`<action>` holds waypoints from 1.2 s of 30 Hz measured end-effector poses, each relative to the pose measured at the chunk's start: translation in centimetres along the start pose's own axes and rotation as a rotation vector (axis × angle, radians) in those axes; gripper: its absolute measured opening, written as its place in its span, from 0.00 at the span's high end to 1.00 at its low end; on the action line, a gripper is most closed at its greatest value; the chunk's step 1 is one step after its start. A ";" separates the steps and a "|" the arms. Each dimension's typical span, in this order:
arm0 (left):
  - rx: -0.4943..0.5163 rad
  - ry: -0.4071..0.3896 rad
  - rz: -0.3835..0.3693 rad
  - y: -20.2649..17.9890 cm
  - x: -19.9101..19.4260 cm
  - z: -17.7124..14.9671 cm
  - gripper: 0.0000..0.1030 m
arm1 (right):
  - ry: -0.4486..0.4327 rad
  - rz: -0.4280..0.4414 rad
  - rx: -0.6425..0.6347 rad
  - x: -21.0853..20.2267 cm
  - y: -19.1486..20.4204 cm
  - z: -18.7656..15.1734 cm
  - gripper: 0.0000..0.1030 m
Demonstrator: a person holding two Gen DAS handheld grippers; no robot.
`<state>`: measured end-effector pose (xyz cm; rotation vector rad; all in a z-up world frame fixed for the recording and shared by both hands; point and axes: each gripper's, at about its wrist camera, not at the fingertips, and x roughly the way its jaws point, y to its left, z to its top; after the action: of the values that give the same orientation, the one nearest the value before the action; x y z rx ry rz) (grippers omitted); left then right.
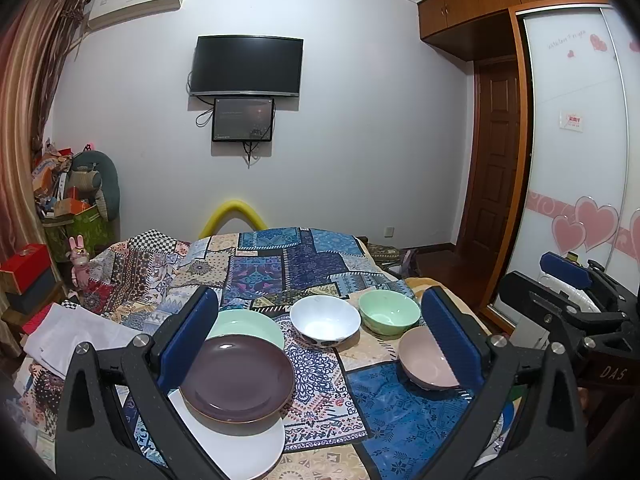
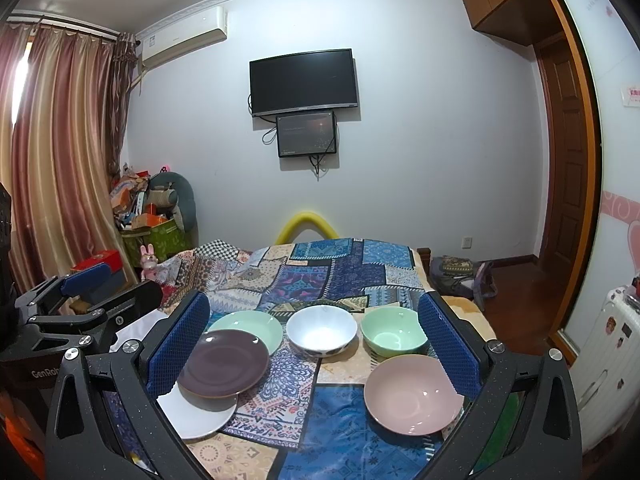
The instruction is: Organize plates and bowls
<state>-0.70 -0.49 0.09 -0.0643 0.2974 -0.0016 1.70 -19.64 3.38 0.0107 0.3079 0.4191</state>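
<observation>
On the patchwork cloth [image 1: 320, 392] lie three overlapping plates at left: a purple plate [image 1: 237, 378] [image 2: 224, 362] on top, a white plate [image 1: 240, 444] [image 2: 198, 412] under its near side, a light green plate [image 1: 250, 322] [image 2: 248, 326] behind. At right stand a white bowl [image 1: 325, 318] [image 2: 321, 330], a green bowl [image 1: 389, 312] [image 2: 394, 330] and a pink bowl [image 1: 428, 360] [image 2: 414, 394]. My left gripper [image 1: 320, 344] is open and empty above the near edge. My right gripper [image 2: 316, 348] is open and empty, beside it.
The cloth covers a bed [image 2: 340, 276] whose far end reaches a white wall with a TV [image 2: 303, 82]. A cluttered corner [image 2: 152, 208] and curtains are at left. A wardrobe [image 1: 576, 160] and wooden floor [image 2: 512, 300] are at right. A white cloth [image 1: 76, 336] lies at left.
</observation>
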 end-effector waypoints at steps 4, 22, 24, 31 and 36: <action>0.000 0.000 -0.002 0.0 0.0 0.0 0.00 | -0.001 0.000 0.001 0.0 -0.1 0.0 0.00; -0.002 0.000 -0.005 0.1 0.3 -0.2 0.00 | 0.014 -0.003 0.003 0.7 0.3 -0.2 0.00; -0.005 0.007 -0.007 0.3 0.7 -0.3 0.00 | 0.026 -0.002 0.005 1.2 0.4 -0.3 0.00; -0.040 0.054 -0.014 2.9 3.0 -0.6 0.00 | 0.070 0.008 0.016 3.5 0.8 -1.2 0.00; -0.059 0.082 0.019 5.3 4.9 -1.0 0.00 | 0.109 0.022 0.018 5.6 1.4 -1.9 0.00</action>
<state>3.66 4.69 -2.65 -0.1204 0.3798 0.0232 5.42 -16.20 0.06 0.0090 0.4190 0.4398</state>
